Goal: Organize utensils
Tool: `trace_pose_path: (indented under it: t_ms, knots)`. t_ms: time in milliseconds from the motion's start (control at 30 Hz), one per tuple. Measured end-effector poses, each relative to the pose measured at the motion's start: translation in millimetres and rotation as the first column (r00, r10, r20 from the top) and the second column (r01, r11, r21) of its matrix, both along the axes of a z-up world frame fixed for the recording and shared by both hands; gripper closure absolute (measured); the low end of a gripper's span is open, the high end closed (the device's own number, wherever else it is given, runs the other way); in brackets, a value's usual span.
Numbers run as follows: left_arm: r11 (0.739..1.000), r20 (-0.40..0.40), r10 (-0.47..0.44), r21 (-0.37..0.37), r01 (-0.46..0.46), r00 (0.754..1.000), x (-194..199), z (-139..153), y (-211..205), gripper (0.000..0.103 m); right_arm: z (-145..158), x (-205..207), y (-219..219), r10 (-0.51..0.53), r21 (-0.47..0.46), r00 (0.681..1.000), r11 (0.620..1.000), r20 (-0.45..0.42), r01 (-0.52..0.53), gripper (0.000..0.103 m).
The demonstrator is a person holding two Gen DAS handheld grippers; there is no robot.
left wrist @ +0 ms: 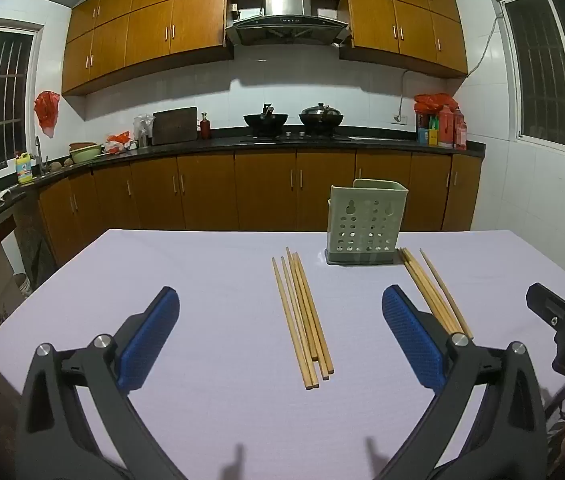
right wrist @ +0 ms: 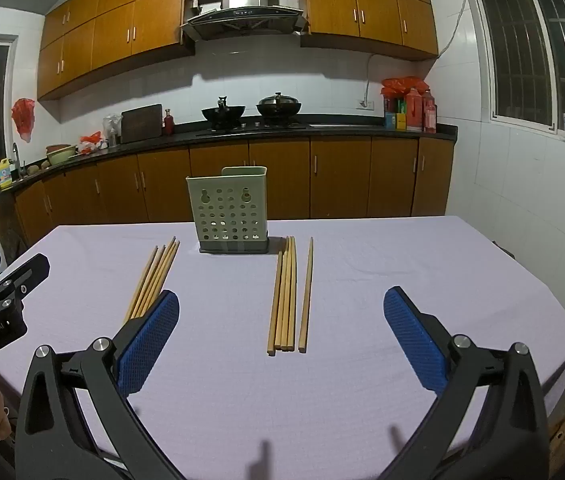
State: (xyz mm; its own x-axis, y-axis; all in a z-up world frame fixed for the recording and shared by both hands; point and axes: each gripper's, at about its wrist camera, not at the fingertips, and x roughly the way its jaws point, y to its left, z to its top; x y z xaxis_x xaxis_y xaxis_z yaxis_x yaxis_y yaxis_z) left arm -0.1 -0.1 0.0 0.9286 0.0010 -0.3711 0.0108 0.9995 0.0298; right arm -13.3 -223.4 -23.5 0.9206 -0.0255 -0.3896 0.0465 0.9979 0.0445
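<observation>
On the pale lilac cloth-covered table (left wrist: 210, 272), toward its far edge, stands the pale green perforated plastic utensil holder (left wrist: 364, 222) on a dark grey base, upright; nothing shows above its rim.

Two groups of light wooden chopsticks lie flat on the cloth, one on either side of the holder. The left bunch of wooden chopsticks (left wrist: 302, 316) lies w/ sticks touching, near ends uneven, far tips pointing roughly toward the back. It sits between the left gripper's blue pads in the left wrist view, apart from both.

The right bunch of wooden chopsticks (right wrist: 284, 296) has four sticks packed together & one lone stick just beside them, apart by a narrow gap. Far tips reach just beside the holder's base.

Left gripper (left wrist: 280, 340): released, jaws spread wide, holding nothing, above the table's near part. Right gripper (right wrist: 281, 340): also released, jaws wide, nothing btwn its pads; the right bunch lies ahead btwn them.

Bkgd: dark countertop (left wrist: 382, 142) w/ two black woks (left wrist: 264, 120).
</observation>
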Motion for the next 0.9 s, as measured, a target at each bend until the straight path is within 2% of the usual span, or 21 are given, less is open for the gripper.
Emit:
trace_pose_path:
  t_ms: [900]
  knots:
    - [1.000,-0.001,0.001,-0.005,-0.001,1.000,-0.1,0.0,0.4,0.004,-0.7,0.7,2.0,0.000,0.001,1.000,1.000,0.001,0.000,0.002]
